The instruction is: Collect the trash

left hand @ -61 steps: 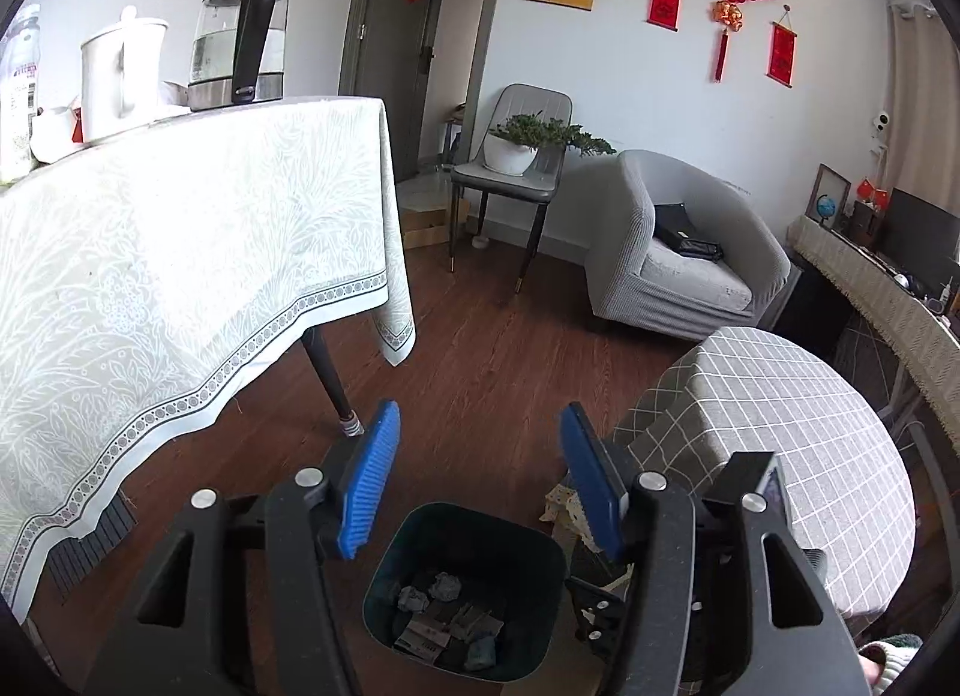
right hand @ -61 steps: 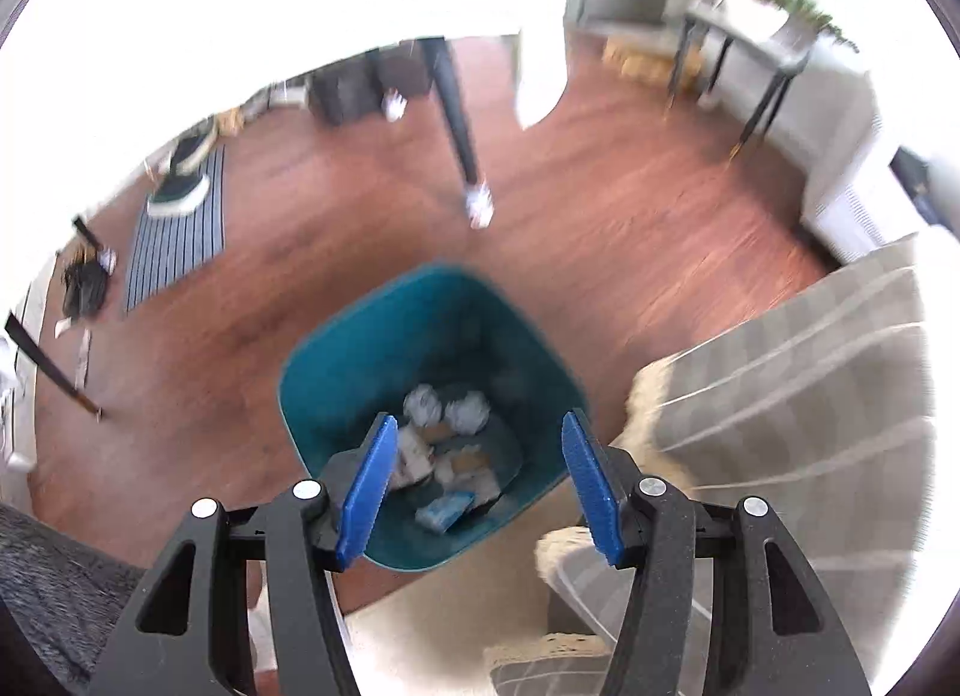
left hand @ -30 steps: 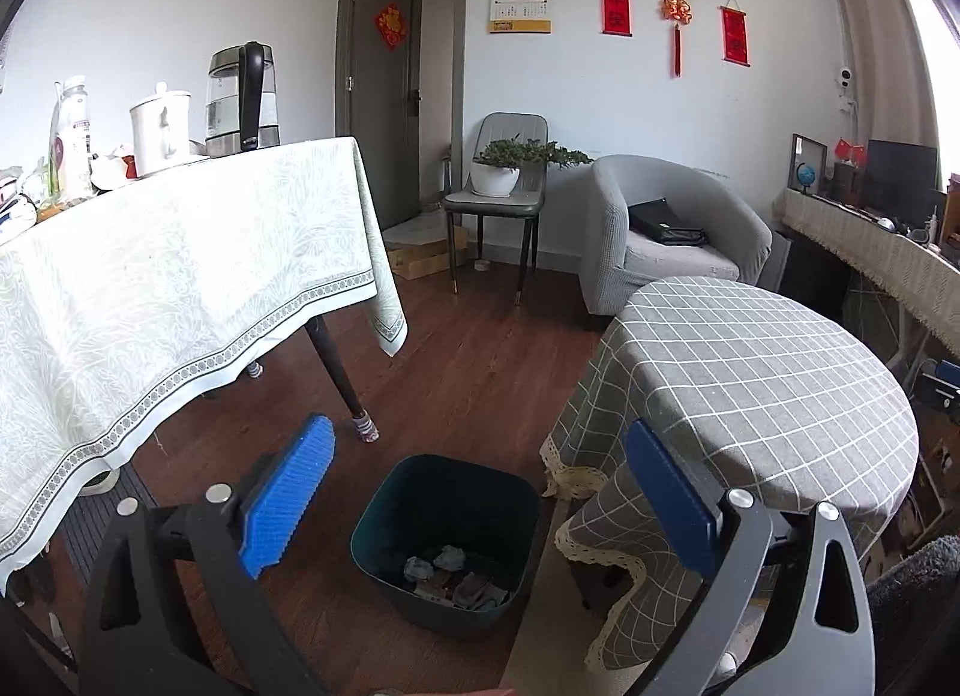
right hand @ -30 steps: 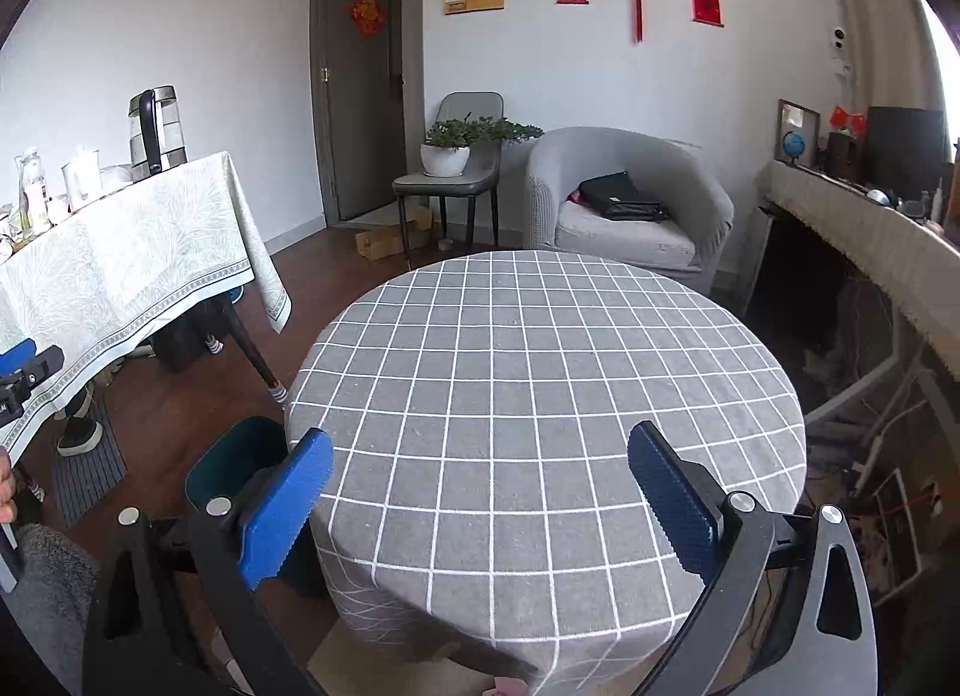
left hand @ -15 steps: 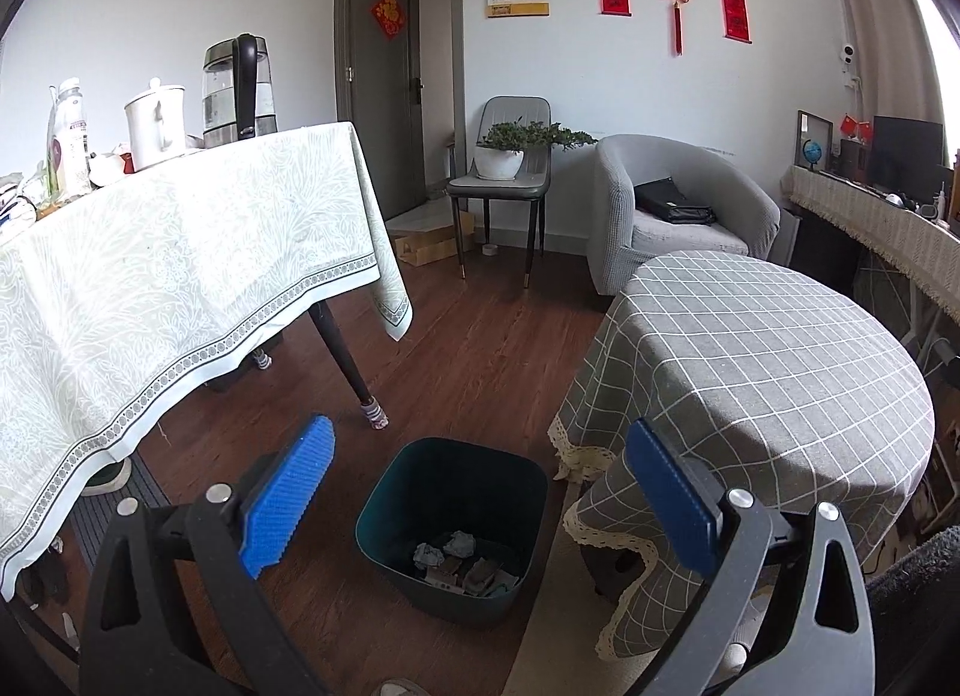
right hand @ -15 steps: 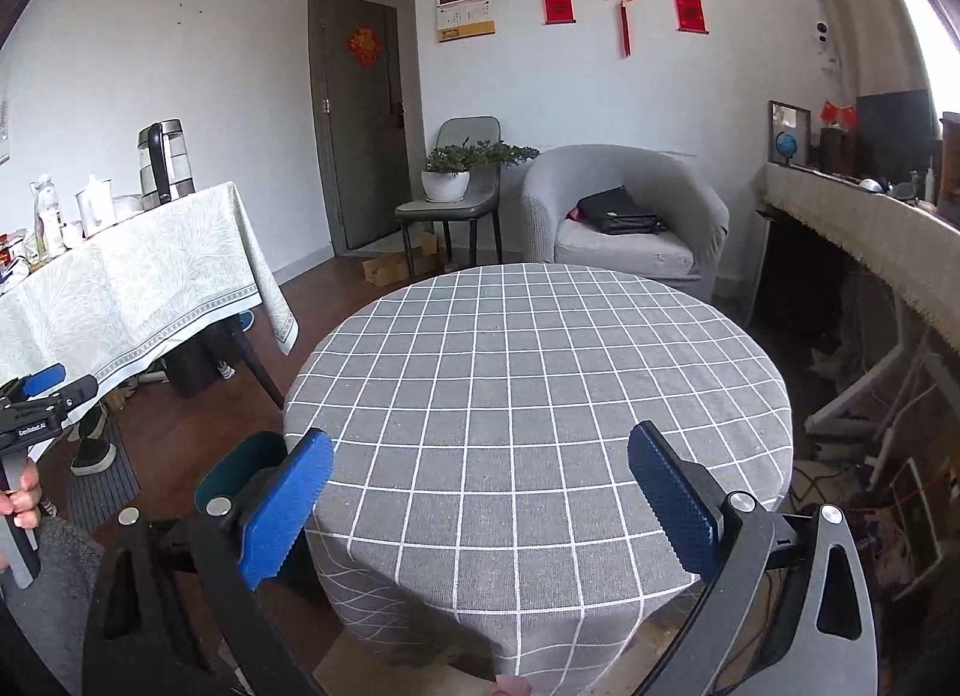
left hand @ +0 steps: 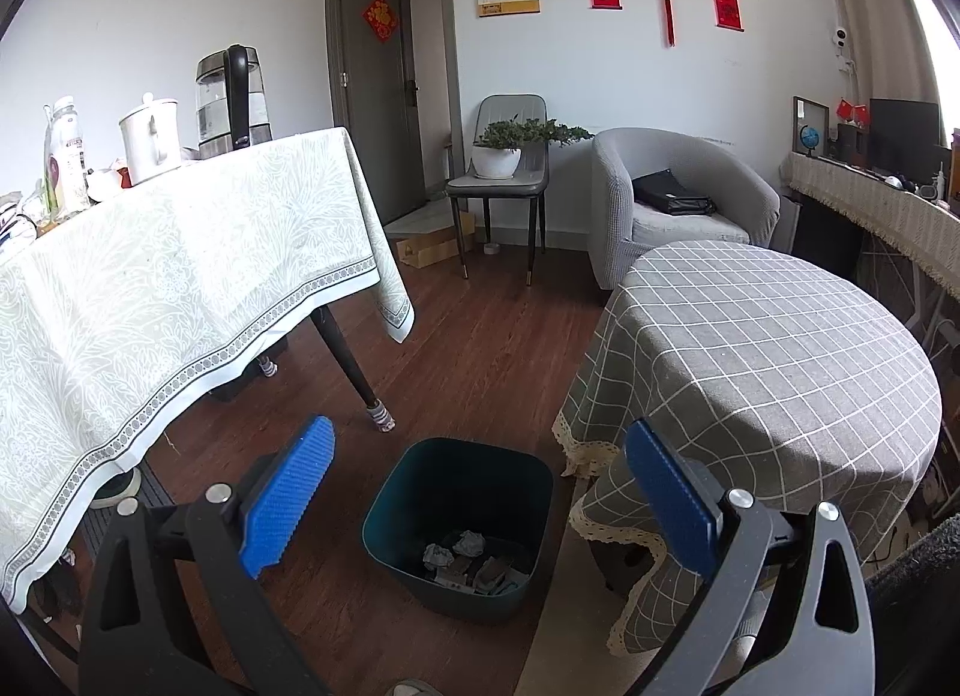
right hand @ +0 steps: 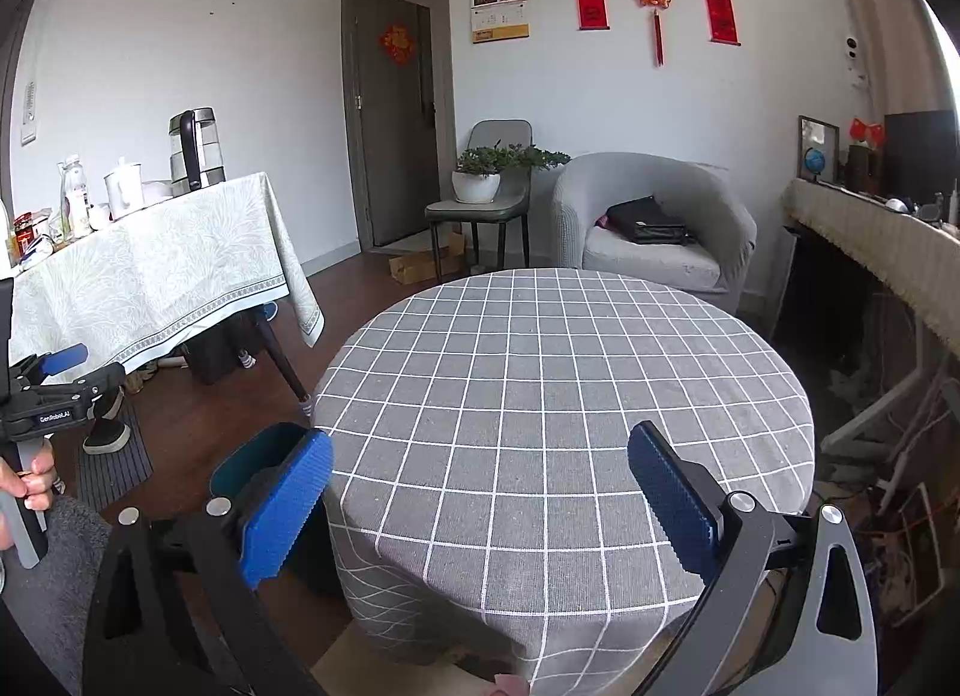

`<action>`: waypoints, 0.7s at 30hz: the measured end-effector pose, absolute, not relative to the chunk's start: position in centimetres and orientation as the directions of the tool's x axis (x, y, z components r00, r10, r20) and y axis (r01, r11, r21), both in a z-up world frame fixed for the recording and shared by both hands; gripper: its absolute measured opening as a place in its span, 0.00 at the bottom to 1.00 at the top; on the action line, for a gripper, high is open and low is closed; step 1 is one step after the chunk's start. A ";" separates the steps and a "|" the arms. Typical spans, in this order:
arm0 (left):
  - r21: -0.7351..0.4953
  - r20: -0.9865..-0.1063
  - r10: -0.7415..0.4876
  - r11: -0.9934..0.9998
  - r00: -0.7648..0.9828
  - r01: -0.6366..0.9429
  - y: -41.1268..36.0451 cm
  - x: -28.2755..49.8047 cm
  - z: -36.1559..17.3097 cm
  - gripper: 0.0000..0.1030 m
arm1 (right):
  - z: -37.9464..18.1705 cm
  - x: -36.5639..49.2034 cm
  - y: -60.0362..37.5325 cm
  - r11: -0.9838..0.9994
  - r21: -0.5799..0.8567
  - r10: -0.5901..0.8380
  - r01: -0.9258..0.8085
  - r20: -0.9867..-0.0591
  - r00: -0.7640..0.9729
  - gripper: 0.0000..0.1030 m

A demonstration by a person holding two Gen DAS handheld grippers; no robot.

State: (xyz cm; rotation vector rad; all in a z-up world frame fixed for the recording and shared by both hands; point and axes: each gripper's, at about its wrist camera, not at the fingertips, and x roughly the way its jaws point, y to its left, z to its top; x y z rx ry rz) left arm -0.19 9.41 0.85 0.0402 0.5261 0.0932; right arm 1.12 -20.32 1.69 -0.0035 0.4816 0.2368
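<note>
We judge the job nearly done: scraps (left hand: pixel 465 558) lie in the bin (left hand: pixel 459 522), the table (right hand: pixel 558 396) looks bare, and both our left gripper (left hand: pixel 480 492) and right gripper (right hand: pixel 480 492) have fingers spread wide, holding nothing.

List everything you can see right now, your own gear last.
bin: 1, dark teal, on floor between the tables
trash: several crumpled bits, grey and white, inside bin
round table: 1, grey checked cloth
long table: 1, pale patterned cloth, left
kettle: 1, glass and black, on long table
jug: 1, white, beside kettle
bottle: 1, clear, on long table
chair: 1, grey, by door
plant: 1, green in white pot, on chair
armchair: 1, grey
bag: 1, black, on armchair
left gripper: blue pads, open
right gripper: blue pads, open
hand: 1, holding left gripper's handle
</note>
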 end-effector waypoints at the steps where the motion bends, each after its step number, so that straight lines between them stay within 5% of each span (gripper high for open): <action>1: 0.059 -0.499 0.095 0.995 0.861 -0.076 9.4 -0.2 0.9 0.97 | 1.7 1.1 -20.2 0.973 0.052 0.224 -0.226 -0.460 0.859 0.97; 21: 0.051 -0.498 0.084 0.996 0.863 -0.068 9.3 -0.2 0.7 0.97 | 1.6 1.4 -20.8 0.972 0.065 0.228 -0.224 -0.470 0.853 0.97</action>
